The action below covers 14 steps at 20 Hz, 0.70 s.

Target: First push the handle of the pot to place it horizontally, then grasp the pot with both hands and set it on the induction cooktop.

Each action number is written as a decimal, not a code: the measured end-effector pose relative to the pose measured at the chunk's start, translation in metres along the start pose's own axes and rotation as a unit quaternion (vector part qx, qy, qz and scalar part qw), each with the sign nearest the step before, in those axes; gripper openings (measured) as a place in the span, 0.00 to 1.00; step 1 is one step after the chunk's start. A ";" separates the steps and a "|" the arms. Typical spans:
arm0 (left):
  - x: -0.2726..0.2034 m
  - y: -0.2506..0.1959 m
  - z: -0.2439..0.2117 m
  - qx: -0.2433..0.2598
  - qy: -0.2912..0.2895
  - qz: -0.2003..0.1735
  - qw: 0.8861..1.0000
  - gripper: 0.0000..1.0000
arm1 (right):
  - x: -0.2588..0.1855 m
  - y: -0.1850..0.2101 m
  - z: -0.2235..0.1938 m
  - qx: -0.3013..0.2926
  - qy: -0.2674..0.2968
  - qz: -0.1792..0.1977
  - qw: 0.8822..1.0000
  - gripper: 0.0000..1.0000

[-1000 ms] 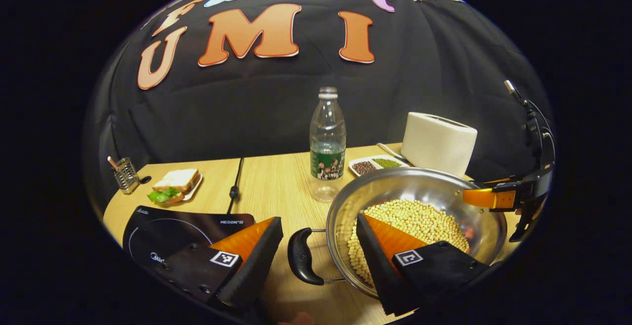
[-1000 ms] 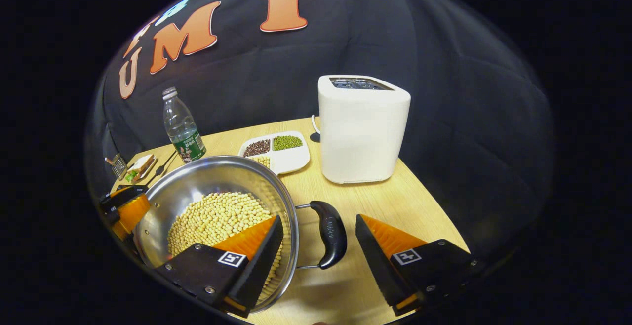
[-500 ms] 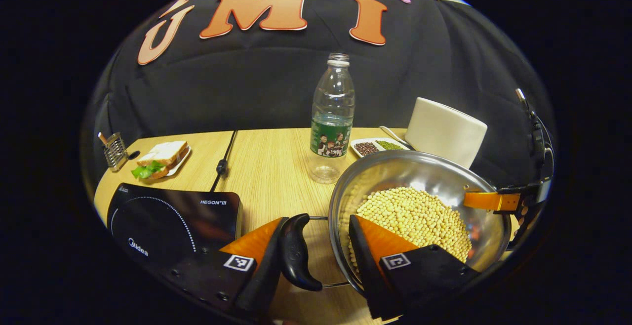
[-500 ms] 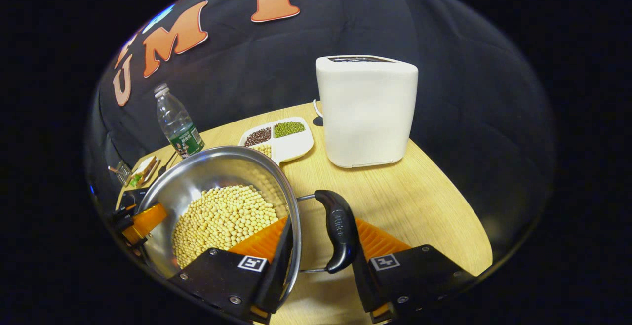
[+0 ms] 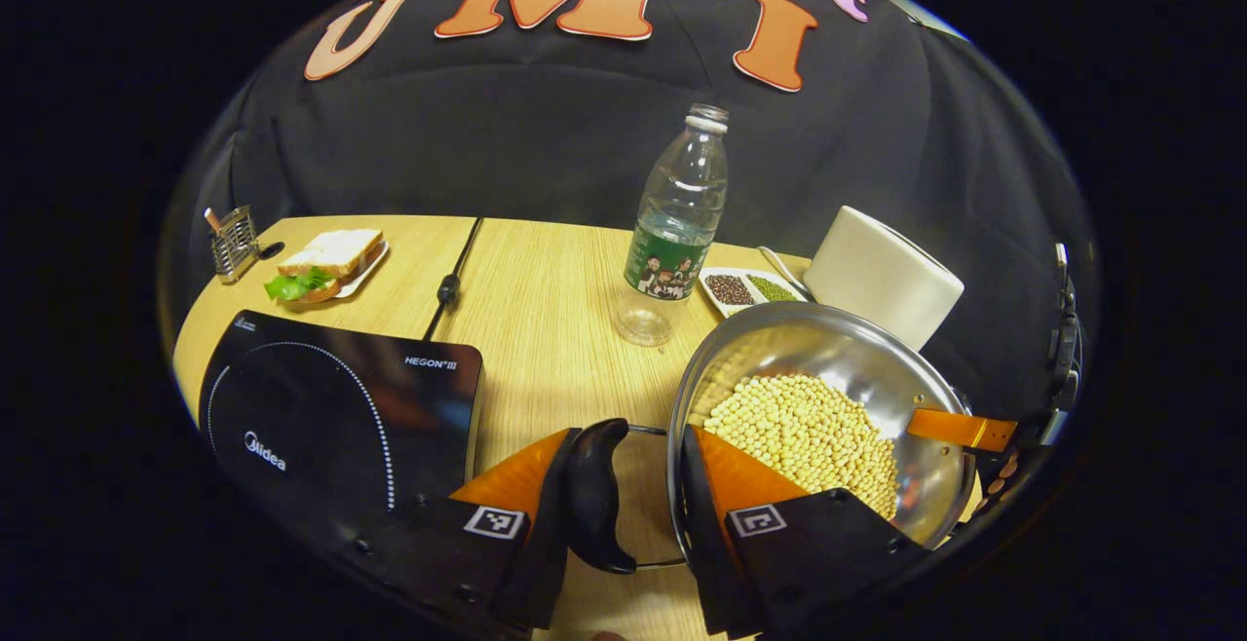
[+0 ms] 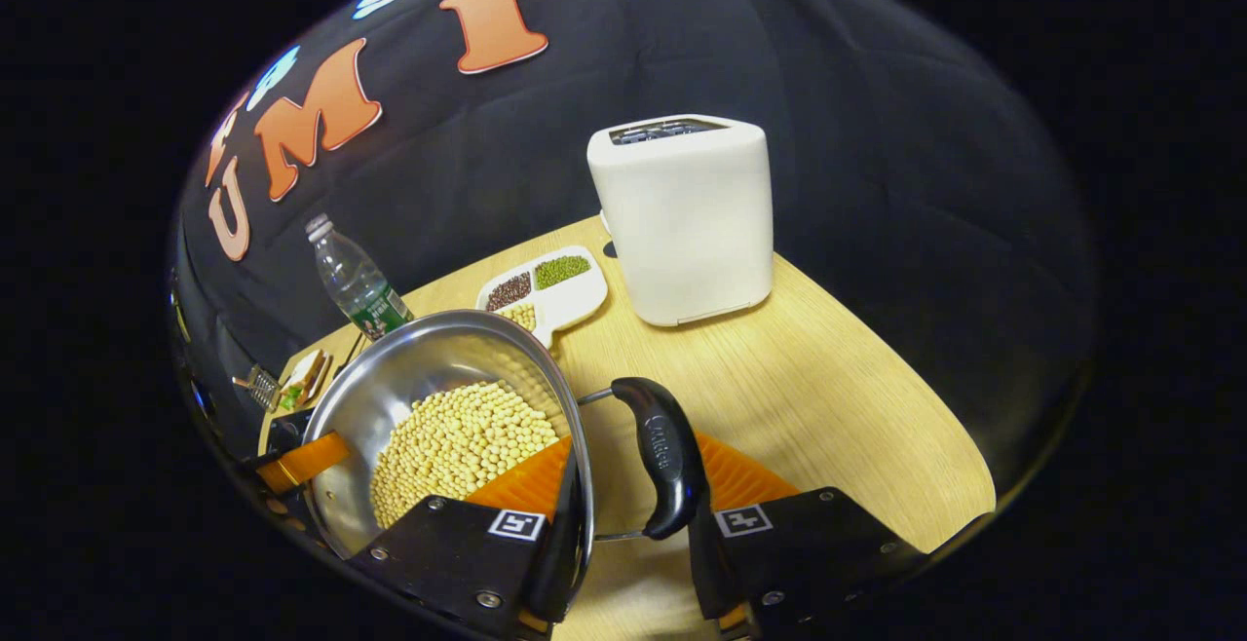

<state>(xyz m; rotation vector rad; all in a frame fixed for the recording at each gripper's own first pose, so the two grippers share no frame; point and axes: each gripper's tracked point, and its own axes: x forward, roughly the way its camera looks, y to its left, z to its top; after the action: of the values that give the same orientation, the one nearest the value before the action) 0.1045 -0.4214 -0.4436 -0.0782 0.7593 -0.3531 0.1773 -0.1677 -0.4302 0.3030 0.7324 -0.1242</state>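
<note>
Now, in the left gripper view, my left claw is clenched on the pot's left handle, one finger outside the black grip, the other inside the rim against the soybeans. The stainless pot hangs tilted just right of the induction cooktop, whose glass lies close by on the desk. The handle hinges on thin wire, so I judge it could swivel in my grip and tip the pot; with this many beans, any tilt would spill them. The water bottle stands near the path and could be knocked. I cannot see the pot's base, so whether it clears the desk is unclear. The far claw shows just a sliver at the pot's opposite rim.

In the right gripper view, my right claw is clamped on the right handle the same way, one finger inside the rim. If my two claws rise unevenly, the load would slide toward the low side. The white toaster and the divided bean tray sit well behind. The cooktop is hidden behind the pot here, and the contact of my fingers under the handle is hard to make out.
</note>
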 end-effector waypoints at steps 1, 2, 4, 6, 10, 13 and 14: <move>-0.011 0.000 0.008 0.004 -0.006 0.001 1.000 0.64 | -0.007 0.005 0.003 0.004 -0.003 0.003 1.000 0.49; -0.020 0.002 0.016 0.003 -0.008 0.001 1.000 0.60 | -0.013 0.010 0.006 0.007 -0.003 0.006 1.000 0.49; -0.034 0.012 0.027 0.002 -0.009 0.002 1.000 0.62 | -0.024 0.024 0.013 0.006 -0.010 0.009 1.000 0.49; -0.046 0.025 0.039 -0.005 -0.013 0.005 1.000 0.62 | -0.035 0.042 0.019 -0.001 -0.014 0.013 1.000 0.49; -0.079 0.063 0.060 -0.009 -0.027 0.018 0.999 0.61 | -0.057 0.093 0.022 -0.006 -0.016 0.029 0.999 0.49; -0.108 0.103 0.073 -0.022 -0.030 0.027 0.999 0.64 | -0.071 0.134 0.020 -0.014 -0.017 0.044 0.999 0.49; -0.118 0.119 0.077 -0.023 -0.033 0.031 0.999 0.62 | -0.074 0.149 0.020 -0.018 -0.019 0.048 0.999 0.49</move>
<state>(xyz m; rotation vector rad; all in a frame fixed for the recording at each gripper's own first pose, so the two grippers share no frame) 0.1125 -0.2744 -0.3332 -0.1088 0.7026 -0.2738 0.1674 -0.0326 -0.3320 0.3006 0.6811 -0.0255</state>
